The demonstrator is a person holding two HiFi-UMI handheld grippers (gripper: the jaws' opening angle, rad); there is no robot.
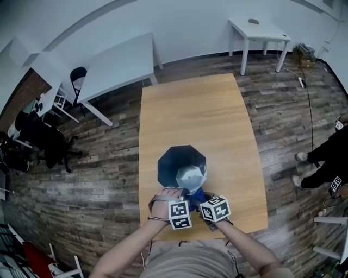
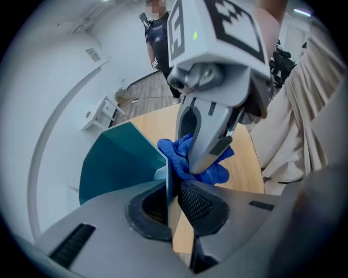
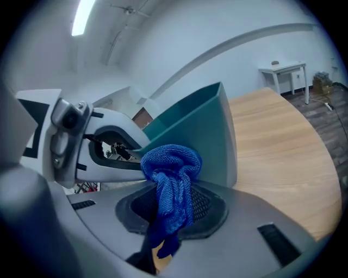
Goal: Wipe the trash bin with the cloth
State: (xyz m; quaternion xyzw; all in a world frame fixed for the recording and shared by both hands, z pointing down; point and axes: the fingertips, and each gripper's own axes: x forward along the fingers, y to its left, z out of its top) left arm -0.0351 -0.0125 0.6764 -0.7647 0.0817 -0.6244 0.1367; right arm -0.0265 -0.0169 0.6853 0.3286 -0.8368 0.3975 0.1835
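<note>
This looks like an office workroom. It has a wood-plank floor and plain white walls. A light wooden table stands mid-room, with a large white desk and a smaller white desk beyond its far edge. Black office chairs sit at the left, a power strip lies on the floor, and a tube light hangs overhead.

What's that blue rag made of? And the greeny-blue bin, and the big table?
The cloth looks like soft microfibre: it is fuzzy and bunches into folds. The trash bin is probably thin hard plastic: smooth, teal, with flat panels and crisp edges. The table looks like light wood or a wood-look top, with faint grain lines; I can't tell which.
</note>
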